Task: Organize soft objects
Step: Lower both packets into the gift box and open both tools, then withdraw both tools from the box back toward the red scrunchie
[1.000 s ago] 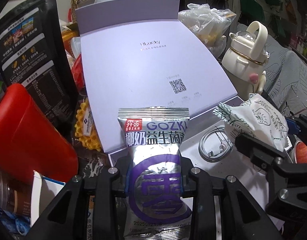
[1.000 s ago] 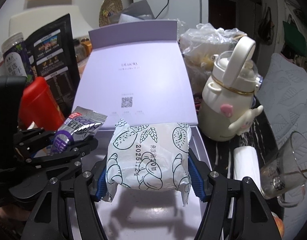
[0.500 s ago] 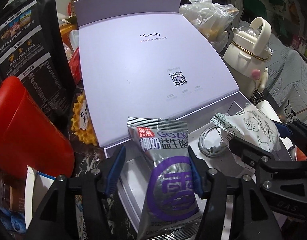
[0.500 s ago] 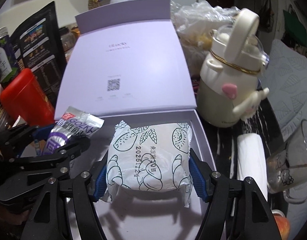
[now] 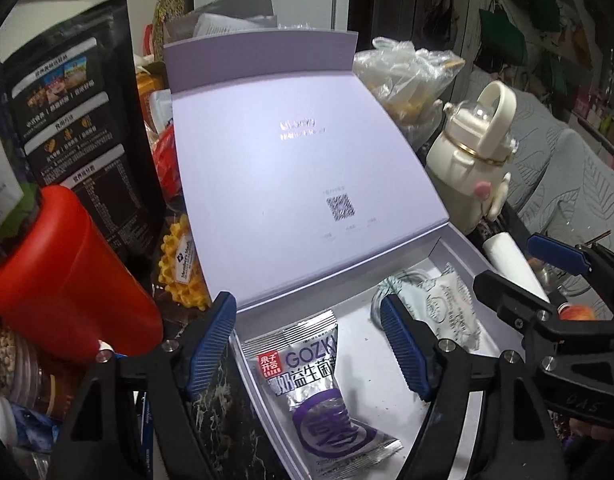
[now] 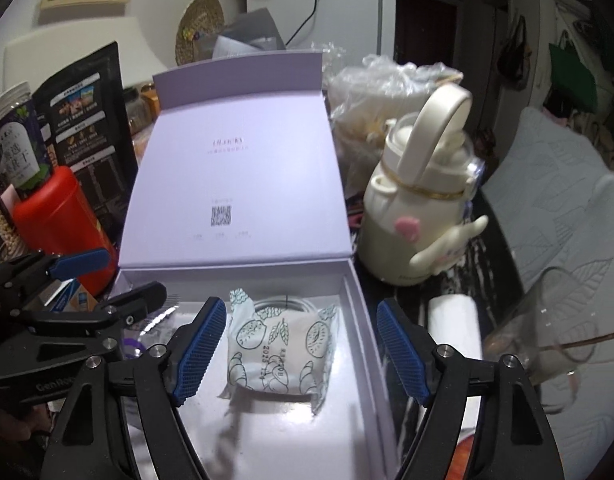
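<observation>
The left claw (image 5: 309,344) stands released above the near corner of the open box (image 5: 463,258), its jaws having just been opening, and the silver packet (image 5: 313,384) lies flat on the box floor below and between the blue pads, touched by neither. The right claw (image 6: 301,346) is likewise released, its jaws also just opening, with the white pouch (image 6: 281,354) resting in the box between and just beyond its pads, clear of both. Beyond the pouch a coiled cable (image 5: 403,280) lies under its far edge. So both soft items appear delivered side by side into the box. Further off, the lid (image 6: 235,184) leans back open. What seems left is backing the claws out; whether other soft things on the cluttered bench are meant to follow cannot be told.
</observation>
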`<state>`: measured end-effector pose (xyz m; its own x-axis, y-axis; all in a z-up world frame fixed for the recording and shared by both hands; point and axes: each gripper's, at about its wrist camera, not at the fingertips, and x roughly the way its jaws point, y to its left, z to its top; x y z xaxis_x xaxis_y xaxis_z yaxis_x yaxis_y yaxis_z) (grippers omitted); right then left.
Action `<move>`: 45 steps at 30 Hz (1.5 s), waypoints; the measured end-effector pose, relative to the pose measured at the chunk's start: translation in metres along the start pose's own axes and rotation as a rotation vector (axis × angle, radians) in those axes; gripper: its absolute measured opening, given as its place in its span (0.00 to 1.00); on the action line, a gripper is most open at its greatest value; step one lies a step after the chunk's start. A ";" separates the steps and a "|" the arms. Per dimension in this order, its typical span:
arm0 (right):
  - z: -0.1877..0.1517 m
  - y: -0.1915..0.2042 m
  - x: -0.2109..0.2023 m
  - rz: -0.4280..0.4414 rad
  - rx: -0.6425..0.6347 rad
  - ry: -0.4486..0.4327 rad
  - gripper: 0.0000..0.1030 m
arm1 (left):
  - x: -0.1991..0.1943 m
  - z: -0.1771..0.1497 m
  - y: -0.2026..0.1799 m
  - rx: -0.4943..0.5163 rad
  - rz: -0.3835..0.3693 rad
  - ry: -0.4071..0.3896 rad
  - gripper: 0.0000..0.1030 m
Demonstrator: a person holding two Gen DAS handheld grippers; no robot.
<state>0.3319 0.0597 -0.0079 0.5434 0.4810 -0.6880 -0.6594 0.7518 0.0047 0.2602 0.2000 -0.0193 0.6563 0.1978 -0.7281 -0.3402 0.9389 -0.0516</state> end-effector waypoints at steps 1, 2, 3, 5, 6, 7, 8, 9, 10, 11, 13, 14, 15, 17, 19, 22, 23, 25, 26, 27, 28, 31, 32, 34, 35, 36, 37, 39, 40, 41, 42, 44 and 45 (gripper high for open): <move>0.001 0.000 -0.003 -0.001 -0.001 -0.005 0.76 | -0.004 0.001 -0.001 0.000 -0.002 -0.007 0.72; 0.002 -0.001 -0.007 -0.002 0.001 -0.011 0.76 | -0.008 0.003 -0.002 0.002 -0.002 -0.015 0.72; 0.003 -0.002 -0.012 -0.004 0.003 -0.018 0.76 | -0.014 0.004 -0.003 0.008 0.003 -0.027 0.72; 0.006 -0.003 -0.022 -0.011 0.008 -0.034 0.76 | -0.023 0.006 -0.003 0.015 0.007 -0.045 0.72; 0.007 -0.004 -0.029 -0.018 0.008 -0.045 0.76 | -0.030 0.009 -0.004 0.016 0.008 -0.056 0.72; 0.008 -0.005 -0.034 -0.022 0.009 -0.053 0.77 | -0.034 0.010 -0.004 0.016 0.007 -0.063 0.72; 0.009 -0.005 -0.039 -0.025 0.010 -0.063 0.77 | -0.038 0.012 -0.005 0.017 0.007 -0.070 0.72; 0.010 -0.005 -0.046 -0.027 0.011 -0.072 0.77 | -0.044 0.014 -0.005 0.019 0.009 -0.079 0.72; 0.011 -0.005 -0.053 -0.031 0.012 -0.083 0.77 | -0.050 0.016 -0.007 0.022 0.010 -0.091 0.72; 0.012 -0.005 -0.059 -0.034 0.011 -0.092 0.77 | -0.056 0.018 -0.008 0.024 0.012 -0.100 0.72; 0.013 -0.004 -0.074 -0.043 0.008 -0.113 0.77 | -0.070 0.020 -0.010 0.029 0.011 -0.124 0.72; 0.014 -0.004 -0.082 -0.051 0.007 -0.126 0.77 | -0.076 0.020 -0.011 0.031 0.010 -0.133 0.72; 0.014 -0.003 -0.089 -0.055 0.006 -0.135 0.77 | -0.084 0.021 -0.013 0.034 0.006 -0.144 0.72; 0.015 -0.001 -0.107 -0.066 0.006 -0.158 0.79 | -0.099 0.021 -0.016 0.037 -0.002 -0.166 0.72; 0.015 0.001 -0.125 -0.073 0.003 -0.181 0.81 | -0.117 0.021 -0.019 0.039 -0.012 -0.192 0.72; 0.015 0.005 -0.150 -0.088 -0.004 -0.214 0.82 | -0.141 0.021 -0.024 0.057 -0.022 -0.223 0.72; 0.015 0.005 -0.160 -0.094 -0.004 -0.224 0.82 | -0.148 0.021 -0.026 0.061 -0.020 -0.230 0.72; 0.014 0.006 -0.177 -0.096 -0.002 -0.247 0.82 | -0.165 0.019 -0.030 0.069 -0.020 -0.255 0.72; 0.014 0.006 -0.185 -0.096 -0.002 -0.257 0.83 | -0.172 0.019 -0.032 0.072 -0.020 -0.264 0.72; 0.013 0.007 -0.193 -0.099 -0.001 -0.267 0.84 | -0.181 0.017 -0.033 0.077 -0.024 -0.275 0.73; 0.011 0.007 -0.202 -0.106 0.002 -0.277 0.85 | -0.189 0.016 -0.035 0.082 -0.030 -0.283 0.75; 0.005 0.008 -0.225 -0.119 0.006 -0.299 0.85 | -0.211 0.010 -0.041 0.094 -0.048 -0.317 0.80; 0.002 0.009 -0.231 -0.124 0.006 -0.304 0.86 | -0.217 0.008 -0.042 0.098 -0.049 -0.327 0.81; -0.006 0.010 -0.246 -0.142 0.004 -0.312 0.89 | -0.229 0.003 -0.045 0.105 -0.061 -0.341 0.86; -0.008 0.011 -0.251 -0.148 0.005 -0.313 0.89 | -0.234 0.000 -0.047 0.107 -0.070 -0.345 0.92; -0.012 0.011 -0.257 -0.153 0.005 -0.316 0.89 | -0.241 -0.005 -0.048 0.111 -0.082 -0.353 0.96; -0.017 0.012 -0.263 -0.157 0.006 -0.318 0.91 | -0.245 -0.008 -0.050 0.113 -0.086 -0.360 0.97; -0.027 0.014 -0.275 -0.172 0.006 -0.320 0.94 | -0.256 -0.017 -0.052 0.119 -0.096 -0.376 0.98; -0.032 0.015 -0.280 -0.181 0.004 -0.321 0.95 | -0.259 -0.020 -0.053 0.121 -0.101 -0.379 0.98; -0.037 0.016 -0.285 -0.190 0.004 -0.320 0.95 | -0.262 -0.023 -0.055 0.122 -0.109 -0.380 0.98; -0.041 0.017 -0.289 -0.198 0.006 -0.318 0.95 | -0.266 -0.028 -0.056 0.126 -0.123 -0.377 0.98; -0.052 0.018 -0.298 -0.212 0.019 -0.306 0.98 | -0.271 -0.035 -0.058 0.135 -0.139 -0.372 0.98; -0.057 0.019 -0.301 -0.219 0.027 -0.303 0.98 | -0.273 -0.040 -0.059 0.140 -0.143 -0.372 0.98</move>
<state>0.1265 -0.0964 0.1584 0.8019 0.4160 -0.4289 -0.4985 0.8615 -0.0965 0.0741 0.0793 0.1557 0.8974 0.1268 -0.4227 -0.1502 0.9884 -0.0222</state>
